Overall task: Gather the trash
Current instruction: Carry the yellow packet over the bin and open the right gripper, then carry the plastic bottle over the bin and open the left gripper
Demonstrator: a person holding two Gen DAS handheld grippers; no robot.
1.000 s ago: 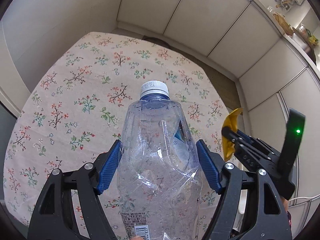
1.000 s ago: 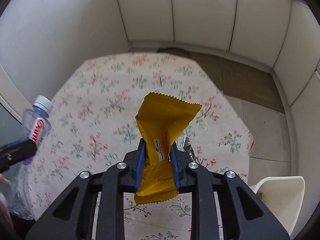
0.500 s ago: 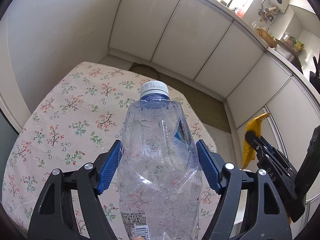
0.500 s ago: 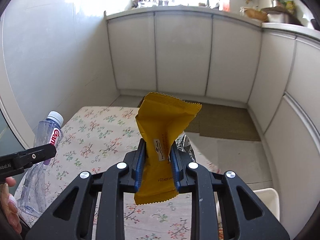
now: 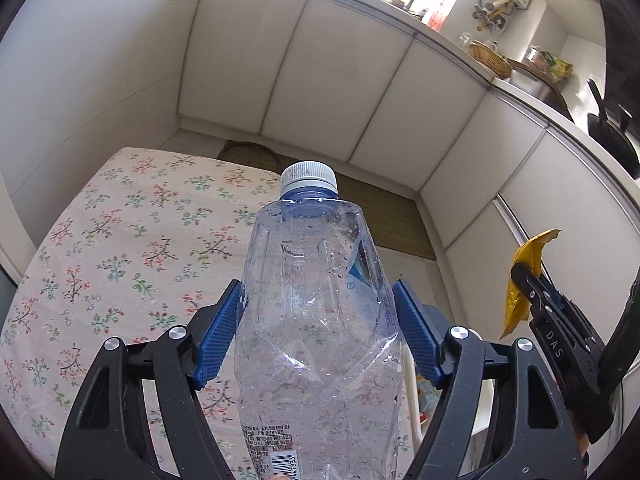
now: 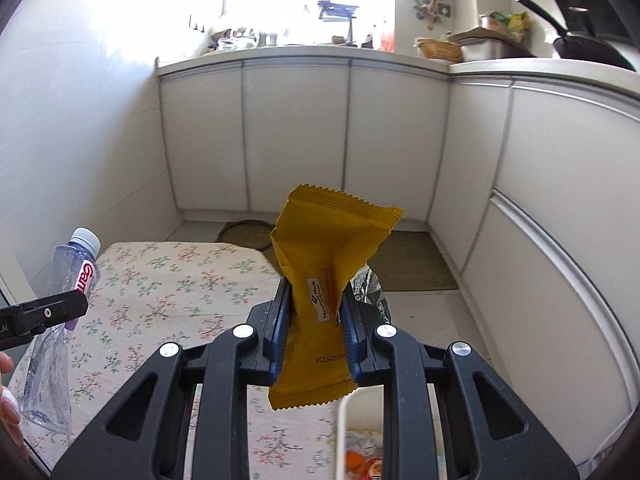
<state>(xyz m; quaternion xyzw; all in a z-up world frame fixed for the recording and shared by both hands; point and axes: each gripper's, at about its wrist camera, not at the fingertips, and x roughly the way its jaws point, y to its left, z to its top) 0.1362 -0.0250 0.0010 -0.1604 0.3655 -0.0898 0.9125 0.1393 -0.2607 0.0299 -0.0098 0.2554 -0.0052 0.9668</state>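
In the left wrist view, a clear empty plastic bottle with a white cap stands upright between the blue pads of my left gripper, which is shut on its body. A yellow snack wrapper sticks up from my right gripper, whose jaws are shut on its middle. Both are held above the floral tablecloth. The right wrist view shows the bottle at far left. In the left wrist view, the wrapper is at far right.
A white bin with some trash inside sits just below and ahead of the right gripper, beside the table. Crumpled silver foil shows behind the wrapper. White cabinets and a cluttered counter surround the space. A brown mat lies on the floor.
Both grippers have risen and tilted upward with the bottle and wrapper still held. The table has dropped lower in both views and the cabinets and counter have come into sight.
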